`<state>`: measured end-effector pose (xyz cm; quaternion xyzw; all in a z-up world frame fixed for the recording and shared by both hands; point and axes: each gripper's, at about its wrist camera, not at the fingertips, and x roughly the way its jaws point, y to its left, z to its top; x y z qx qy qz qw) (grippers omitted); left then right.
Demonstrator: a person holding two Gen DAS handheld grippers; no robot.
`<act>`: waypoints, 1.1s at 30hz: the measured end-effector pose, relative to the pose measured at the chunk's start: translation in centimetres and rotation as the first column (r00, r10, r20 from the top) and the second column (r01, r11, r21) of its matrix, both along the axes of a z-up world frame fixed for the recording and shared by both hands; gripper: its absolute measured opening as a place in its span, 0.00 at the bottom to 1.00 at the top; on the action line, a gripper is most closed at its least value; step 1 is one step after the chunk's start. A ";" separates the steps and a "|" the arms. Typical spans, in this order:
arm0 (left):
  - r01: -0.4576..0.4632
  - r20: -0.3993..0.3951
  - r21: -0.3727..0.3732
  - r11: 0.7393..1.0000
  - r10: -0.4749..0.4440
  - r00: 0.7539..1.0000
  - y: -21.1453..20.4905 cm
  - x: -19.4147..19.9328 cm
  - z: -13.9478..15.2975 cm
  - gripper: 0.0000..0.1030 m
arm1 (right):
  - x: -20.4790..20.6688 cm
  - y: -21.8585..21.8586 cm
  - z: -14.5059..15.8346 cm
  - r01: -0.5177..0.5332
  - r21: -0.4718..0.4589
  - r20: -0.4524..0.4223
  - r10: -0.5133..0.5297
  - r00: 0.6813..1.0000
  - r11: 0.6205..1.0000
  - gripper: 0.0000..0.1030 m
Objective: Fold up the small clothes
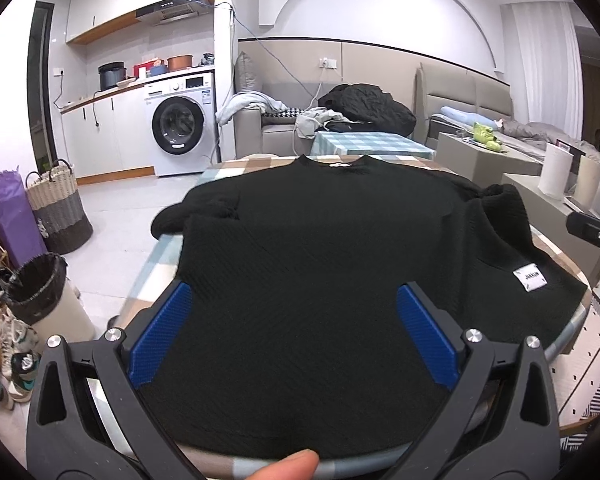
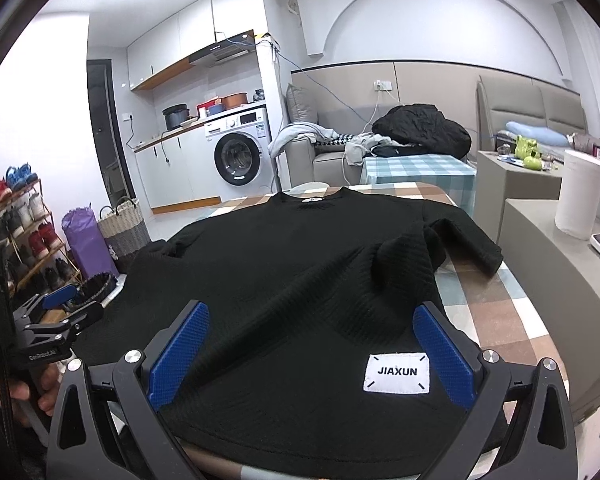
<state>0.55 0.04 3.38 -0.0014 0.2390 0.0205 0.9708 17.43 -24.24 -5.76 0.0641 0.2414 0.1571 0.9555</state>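
1. Plainly, we have the black sweater (image 1: pixel 320 248) spread flat on the checked tablecloth (image 2: pixel 496 304), collar away from us and hem at the near edge, so that both tools can reach the hem.
2. Our left gripper (image 1: pixel 294 332) hovers over the hem's left part with its blue pads wide apart, gripping nothing.
3. Our right gripper (image 2: pixel 310 354) is likewise spread, straddling the hem beside the white JIAXUN label (image 2: pixel 396 372).
4. One sleeve (image 2: pixel 460 240) lies rumpled at the right; we judge it needs smoothing before any fold.
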 end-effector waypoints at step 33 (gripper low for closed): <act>-0.160 -0.048 -0.150 0.976 0.155 0.987 10.3 14.0 2.9 0.96 | 20.1 -14.7 -3.1 0.510 0.462 -0.520 -0.244 0.819 0.726 0.92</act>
